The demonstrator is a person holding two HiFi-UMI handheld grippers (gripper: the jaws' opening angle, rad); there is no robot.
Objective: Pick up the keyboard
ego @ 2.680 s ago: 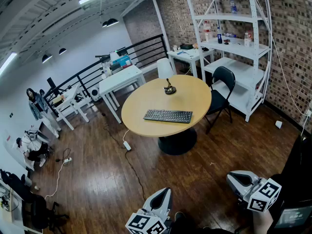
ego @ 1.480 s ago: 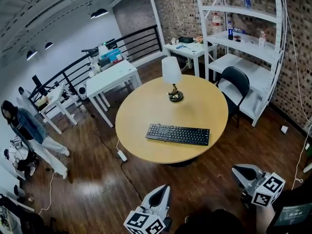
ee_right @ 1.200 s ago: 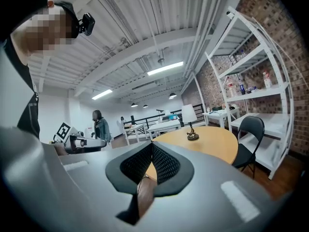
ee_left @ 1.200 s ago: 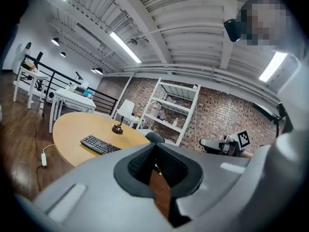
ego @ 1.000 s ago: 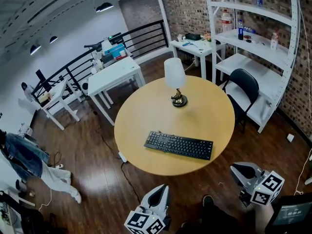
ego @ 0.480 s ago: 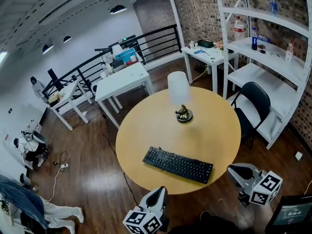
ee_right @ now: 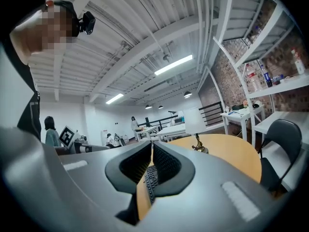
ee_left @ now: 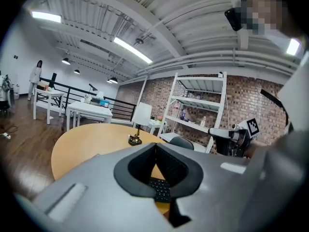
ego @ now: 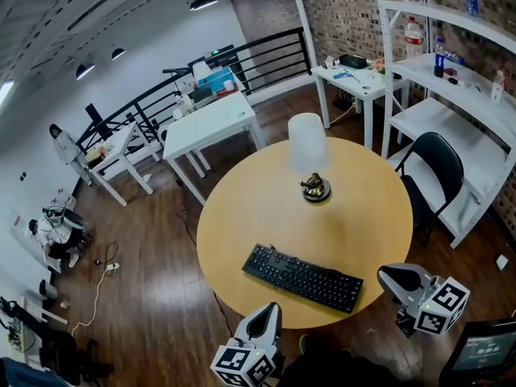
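- Pale wood, smooth and matt: round table [ego: 242, 216] on a dark plank floor [ego: 145, 297].
- White-painted metal shelving [ego: 476, 31], open tiers on slim posts, against a brick wall [ego: 339, 6], beyond the table's far right edge.
- White rectangular desk [ego: 211, 123] on thin legs, beyond the table's far left edge.
- Black chair [ego: 431, 164] with a rounded back, close at the table's right side.
- Black keyboard [ego: 302, 277], long and flat, rows of small square keys. Lying on the table close to its near edge, skewed to that edge, touched by neither gripper.
- Lamp [ego: 309, 156], white cylindrical shade over a dark glossy base, upright on the table past its centre.
- Left gripper [ego: 270, 311] [ee_left: 155, 145], grey moulded plastic with black ribbed pads. Jaws pressed fully together, pinching nothing. Just off the table's near edge, aimed over the tabletop.
- Right gripper [ego: 391, 274] [ee_right: 152, 144], same grey shell and ribbed black pads. Jaws together but for a hairline slit, nothing between them. At the table's near right edge, near the keyboard's right end, not touching it.
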